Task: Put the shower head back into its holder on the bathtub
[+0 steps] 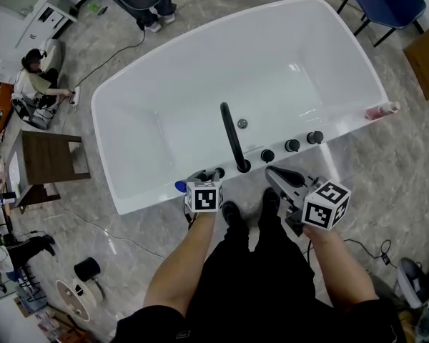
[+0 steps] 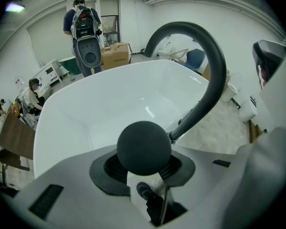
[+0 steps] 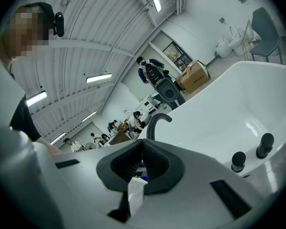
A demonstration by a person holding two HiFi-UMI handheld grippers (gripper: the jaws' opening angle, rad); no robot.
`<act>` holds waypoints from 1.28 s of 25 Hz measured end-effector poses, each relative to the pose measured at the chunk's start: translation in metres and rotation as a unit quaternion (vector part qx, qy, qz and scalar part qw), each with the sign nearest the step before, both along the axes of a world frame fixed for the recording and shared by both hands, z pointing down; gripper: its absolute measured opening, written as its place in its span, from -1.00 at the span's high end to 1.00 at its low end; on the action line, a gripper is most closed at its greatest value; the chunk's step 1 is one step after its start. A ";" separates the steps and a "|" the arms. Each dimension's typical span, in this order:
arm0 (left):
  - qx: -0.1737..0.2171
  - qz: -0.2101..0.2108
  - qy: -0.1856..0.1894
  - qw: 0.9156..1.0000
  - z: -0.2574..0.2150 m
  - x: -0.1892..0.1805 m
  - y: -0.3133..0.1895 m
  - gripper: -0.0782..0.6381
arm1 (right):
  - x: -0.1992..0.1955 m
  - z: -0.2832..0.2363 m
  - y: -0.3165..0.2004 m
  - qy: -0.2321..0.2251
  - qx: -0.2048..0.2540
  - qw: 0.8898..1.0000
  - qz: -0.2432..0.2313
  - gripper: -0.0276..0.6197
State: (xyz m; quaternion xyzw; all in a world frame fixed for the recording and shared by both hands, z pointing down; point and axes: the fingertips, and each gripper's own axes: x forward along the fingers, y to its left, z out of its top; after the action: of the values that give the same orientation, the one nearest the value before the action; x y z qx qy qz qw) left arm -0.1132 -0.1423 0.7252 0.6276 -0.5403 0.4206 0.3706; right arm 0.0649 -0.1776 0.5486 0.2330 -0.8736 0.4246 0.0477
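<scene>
Left gripper [image 1: 206,176] is pointing steeply down at the bathtub [image 1: 200,45] near rim, left of the black spout [image 1: 232,138]. Its jaws are clasping the round black shower head [image 2: 144,148]. Right gripper [image 1: 272,172] is hovering right of the spout, jaws together, nothing between them.

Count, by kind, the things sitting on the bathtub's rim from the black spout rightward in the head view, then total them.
Spout: 1
Knobs: 3
Pink bottle: 1
Total: 5
</scene>
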 end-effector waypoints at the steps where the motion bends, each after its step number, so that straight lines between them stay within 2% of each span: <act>1: -0.001 -0.002 0.002 1.000 0.000 0.000 0.001 0.37 | 0.000 0.000 0.000 0.000 0.000 1.000 0.001 0.86; 22: -0.029 -0.001 0.027 0.999 0.021 0.014 0.010 0.36 | 0.007 0.007 0.009 0.006 -0.012 1.000 0.001 0.86; 28: -0.015 -0.003 0.038 0.999 0.021 0.016 0.005 0.35 | 0.007 0.010 0.010 0.011 -0.015 1.000 -0.005 0.86; 32: -0.013 -0.018 0.050 0.999 0.020 0.021 0.001 0.25 | 0.009 0.009 0.006 0.011 -0.013 1.000 -0.010 0.86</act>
State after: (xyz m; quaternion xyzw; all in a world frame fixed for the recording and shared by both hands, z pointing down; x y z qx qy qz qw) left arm -0.0927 -0.1417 0.7448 0.6334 -0.5267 0.3889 0.4126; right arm 0.0740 -0.1716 0.5574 0.2280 -0.8698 0.4329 0.0642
